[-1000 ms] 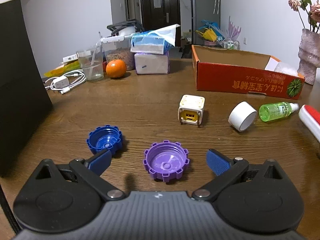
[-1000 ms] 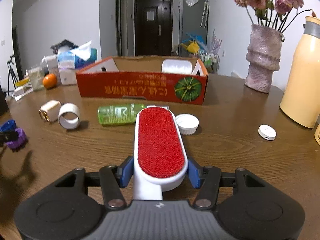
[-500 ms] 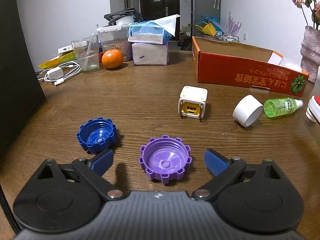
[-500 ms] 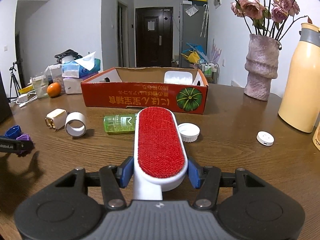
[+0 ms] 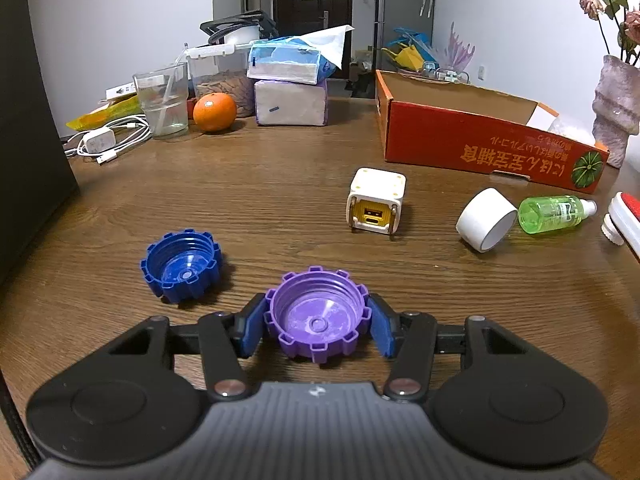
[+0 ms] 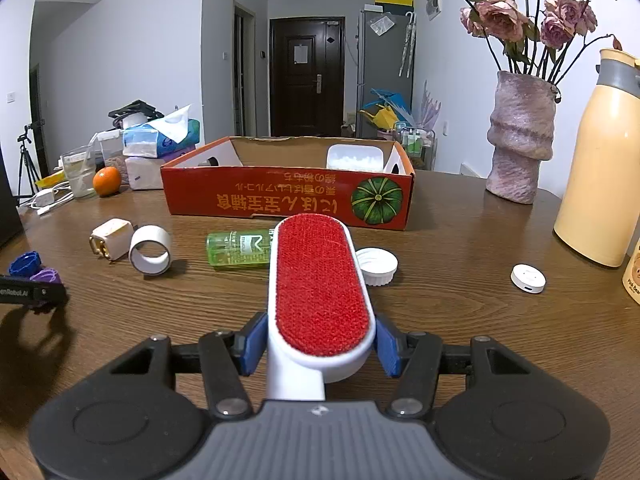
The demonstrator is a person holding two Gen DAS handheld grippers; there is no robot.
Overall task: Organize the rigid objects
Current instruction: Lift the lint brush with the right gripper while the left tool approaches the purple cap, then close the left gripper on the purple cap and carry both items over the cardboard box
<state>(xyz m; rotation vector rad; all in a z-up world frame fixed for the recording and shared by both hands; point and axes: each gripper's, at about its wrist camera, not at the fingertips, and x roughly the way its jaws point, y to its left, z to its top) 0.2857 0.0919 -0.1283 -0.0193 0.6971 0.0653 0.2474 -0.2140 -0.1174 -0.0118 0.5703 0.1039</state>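
Since the earlier frame, the left tool (image 5: 317,326) has narrowed from fully spread around the purple cap (image 5: 317,316); its jaws are closing, blue pads at the cap's ribbed sides, contact not certain. The cap sits open side up at the near edge of the wooden table (image 5: 260,200). A blue cap (image 5: 182,266) lies just to its left, apart. Open table stretches beyond toward the red cardboard box (image 5: 480,144), far right. A white charger cube (image 5: 376,206), white ring (image 5: 486,220) and green bottle (image 5: 554,214) lie between. The right tool (image 6: 318,342) is clamped on a lint brush (image 6: 320,288), its red pile facing up.
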